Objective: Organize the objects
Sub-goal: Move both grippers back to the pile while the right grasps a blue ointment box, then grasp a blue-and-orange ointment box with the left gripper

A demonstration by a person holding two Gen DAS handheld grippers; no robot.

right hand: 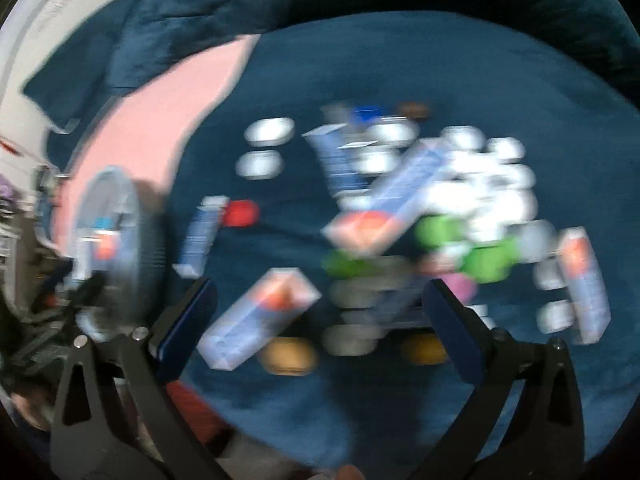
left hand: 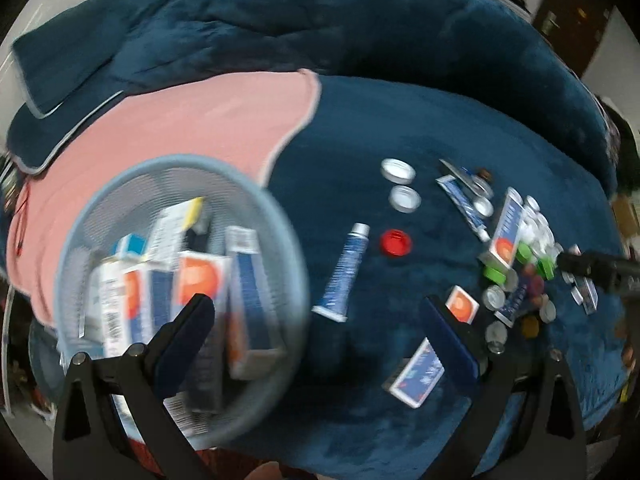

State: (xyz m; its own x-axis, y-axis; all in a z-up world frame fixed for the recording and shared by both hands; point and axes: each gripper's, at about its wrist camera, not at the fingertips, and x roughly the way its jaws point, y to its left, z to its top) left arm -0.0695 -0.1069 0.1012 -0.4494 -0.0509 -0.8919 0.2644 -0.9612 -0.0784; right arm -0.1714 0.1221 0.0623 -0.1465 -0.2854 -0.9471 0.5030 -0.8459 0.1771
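A round pale-blue wire-mesh basket (left hand: 120, 208) stands on the dark blue plush blanket (left hand: 400, 112), partly over a pink cloth (left hand: 180, 120), and it serves here as the sorting bin. It already holds several upright cardboard boxes (left hand: 200, 280) printed in white, blue and orange (the motion blur hides their lettering), so the boxed items look partly gathered.

Much is left outside the basket. Just to its right lies a blue-and-white squeeze tube (left hand: 342, 272), and beyond that a red bottle cap (left hand: 396, 242) and two silver screw lids (left hand: 398, 171). Farther right of the basket sits a crowded heap of small caps and boxes (left hand: 520, 264), green, white and silver among them, with a long blue-and-orange box (left hand: 505, 232) leaning on top. A small blue-and-white box (left hand: 416, 374) and an orange-faced box (left hand: 462, 304) lie nearer the camera, between the basket and the heap.

The left gripper (left hand: 316, 332) hangs over the basket's right rim with its jaws spread wide and nothing between them. The right gripper (right hand: 320, 320) is likewise fully spread and empty, poised above the heap well to the right of the basket; a blue-and-orange box (right hand: 260, 316) lies below its gap, not touched.

By this showing the job seems under halfway, with tubes, lids and the whole heap yet to sort.
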